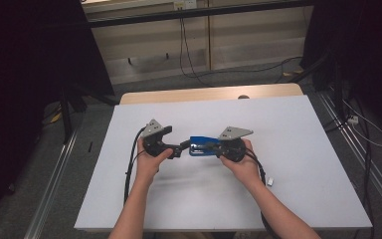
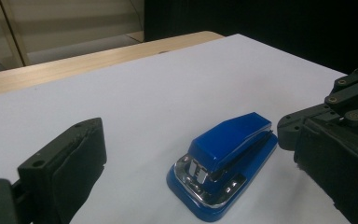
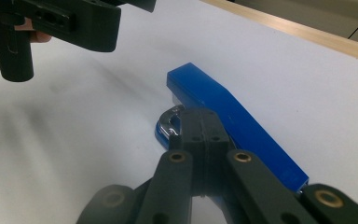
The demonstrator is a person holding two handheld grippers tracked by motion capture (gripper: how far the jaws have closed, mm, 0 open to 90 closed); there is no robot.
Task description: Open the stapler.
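A blue stapler [image 1: 199, 140] with a chrome front lies on the white tabletop [image 1: 278, 189] between my two hands. My left gripper [image 1: 181, 148] points right at it. In the left gripper view the stapler [image 2: 223, 158] sits between the widely open jaws of that gripper [image 2: 193, 135], and neither pad touches it. My right gripper [image 1: 210, 146] comes in from the right. Its jaws [image 3: 200, 116] are shut together with nothing between them, and their tip is beside the stapler [image 3: 233, 107] near the chrome front. I cannot tell whether it touches the stapler.
A small white object [image 1: 271, 180] lies on the table near my right forearm. The table's wooden far edge [image 1: 209, 93] runs along the back. Cables [image 1: 189, 59] trail over the floor beyond it, with dark stands at both sides.
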